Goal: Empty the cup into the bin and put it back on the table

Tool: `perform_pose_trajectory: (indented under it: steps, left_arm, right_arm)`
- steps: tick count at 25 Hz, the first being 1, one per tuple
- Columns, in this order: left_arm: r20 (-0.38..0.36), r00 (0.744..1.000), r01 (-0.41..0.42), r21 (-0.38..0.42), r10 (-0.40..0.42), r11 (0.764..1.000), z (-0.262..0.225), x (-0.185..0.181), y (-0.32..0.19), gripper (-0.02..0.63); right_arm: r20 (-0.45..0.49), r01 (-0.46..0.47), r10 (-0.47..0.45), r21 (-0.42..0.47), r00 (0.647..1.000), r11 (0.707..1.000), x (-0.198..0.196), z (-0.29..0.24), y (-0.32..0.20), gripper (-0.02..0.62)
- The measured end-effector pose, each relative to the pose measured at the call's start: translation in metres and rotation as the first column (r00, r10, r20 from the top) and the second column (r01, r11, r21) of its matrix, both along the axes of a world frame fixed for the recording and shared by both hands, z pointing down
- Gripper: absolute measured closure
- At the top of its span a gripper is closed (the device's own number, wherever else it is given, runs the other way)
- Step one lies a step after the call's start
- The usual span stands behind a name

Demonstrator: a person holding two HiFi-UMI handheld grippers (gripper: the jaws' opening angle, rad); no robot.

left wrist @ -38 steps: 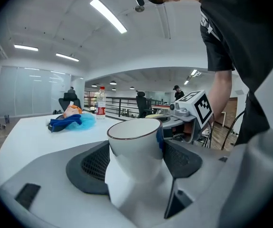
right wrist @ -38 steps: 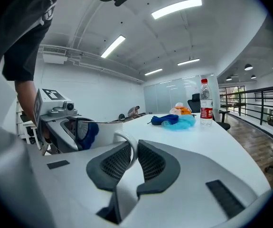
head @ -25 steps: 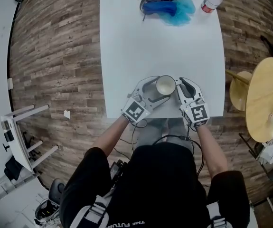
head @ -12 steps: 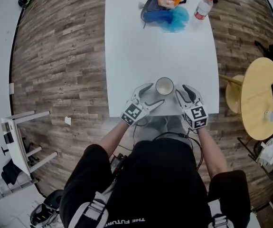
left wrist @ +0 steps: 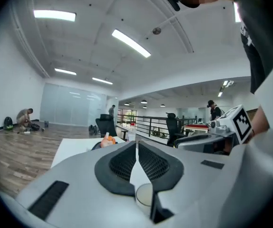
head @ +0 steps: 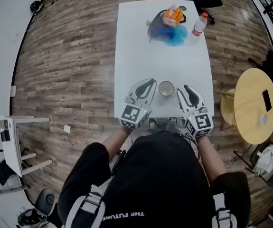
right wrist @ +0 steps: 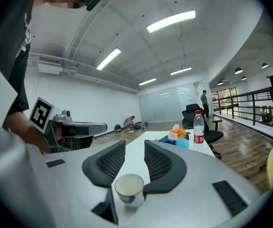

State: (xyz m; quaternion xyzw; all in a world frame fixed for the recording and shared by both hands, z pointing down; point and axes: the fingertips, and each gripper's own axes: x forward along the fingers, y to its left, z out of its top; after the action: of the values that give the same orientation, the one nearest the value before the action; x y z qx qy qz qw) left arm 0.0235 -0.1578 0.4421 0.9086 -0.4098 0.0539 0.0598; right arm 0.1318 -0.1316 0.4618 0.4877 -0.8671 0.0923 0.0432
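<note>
Jaws release as cup returns to the surface

Left gripper (head: 148, 83) has just closed its jaws on nothing, while the right gripper (head: 183, 89) has just opened wide, also empty. Both now sit higher than a second ago. The white cup (head: 166, 88) stands upright between them near the surface (head: 164, 56) edge, untouched and apparently empty, so the task looks finished. A water bottle (head: 199, 24) and a blue-and-orange bundle (head: 169, 20) lie well apart, blocking nothing.
</note>
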Motion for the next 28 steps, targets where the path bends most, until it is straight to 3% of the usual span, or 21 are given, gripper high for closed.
perform_pose_trajectory:
  steps: [2, 3, 7, 13, 28]
  left_arm:
    - [-0.021, 0.998, 0.058, 0.036, -0.058, 0.998, -0.034, 0.002, -0.004, 0.579]
    - [-0.031, 0.997, 0.072, 0.052, -0.071, 0.996, -0.048, 0.005, -0.003, 0.583]
    - [-0.043, 0.997, 0.064, 0.077, -0.061, 0.995, -0.077, 0.02, 0.011, 0.584]
    - [-0.046, 0.996, 0.073, 0.057, -0.071, 0.996, -0.074, 0.023, 0.021, 0.584]
    - [-0.071, 0.995, 0.075, 0.037, -0.073, 0.996, -0.077, 0.03, 0.011, 0.584]
  right_arm:
    - [0.028, -0.039, 0.037, 0.073, 0.999, 0.997, -0.006, -0.038, -0.006, 0.497]
    - [0.039, -0.055, 0.051, 0.116, 0.998, 0.992, -0.01, -0.056, -0.006, 0.564]
    - [0.047, -0.051, 0.042, 0.211, 0.998, 0.976, -0.03, -0.098, 0.003, 0.578]
    - [-0.021, -0.039, 0.043, 0.174, 0.999, 0.984, -0.046, -0.089, 0.011, 0.578]
    - [-0.009, -0.045, 0.047, 0.165, 0.999, 0.985, -0.044, -0.086, 0.003, 0.578]
